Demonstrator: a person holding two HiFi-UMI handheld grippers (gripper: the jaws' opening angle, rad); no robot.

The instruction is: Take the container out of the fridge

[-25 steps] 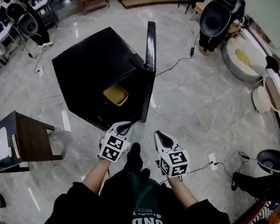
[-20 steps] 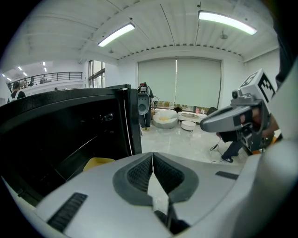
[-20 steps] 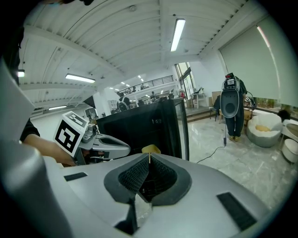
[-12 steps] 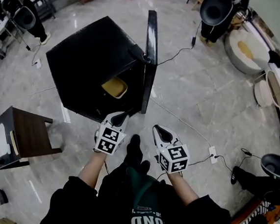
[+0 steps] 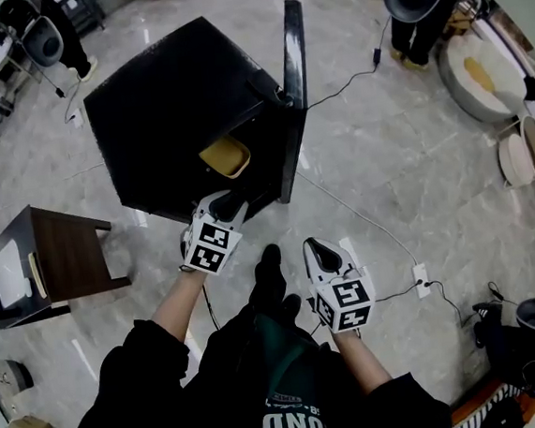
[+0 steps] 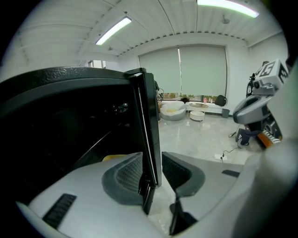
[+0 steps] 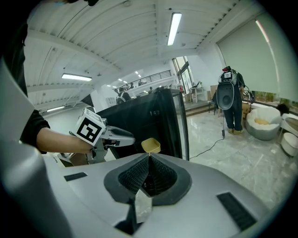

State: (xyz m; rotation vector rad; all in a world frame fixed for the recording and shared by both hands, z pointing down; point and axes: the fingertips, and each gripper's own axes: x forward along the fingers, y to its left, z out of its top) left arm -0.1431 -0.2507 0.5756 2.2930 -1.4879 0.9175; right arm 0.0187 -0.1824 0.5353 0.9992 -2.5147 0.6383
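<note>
Note jaws of left tool (image 6: 152,173) just opening: pads apart, edge of the fridge door (image 5: 292,93) lined up in the gap, neither pad pressing on it. Read this as the door let go. Find door swung wide, as a second ago, with the inside of the fridge (image 5: 168,105) exposed. Locate yellow container (image 5: 224,156) inside the compartment near the front, unmoved, touched by nothing. Find right tool (image 7: 148,162) clenched on nothing, held back near the body. Judge the door-opening step done; the reach for the container comes next, not yet begun.

See fridge standing directly on glossy grey marbled floor (image 5: 386,169). Log a cable (image 5: 357,218) trailing across it to a socket block (image 5: 422,278), a low brown worktop (image 5: 65,261) at left, pale round cushions (image 5: 480,75) far right.
</note>
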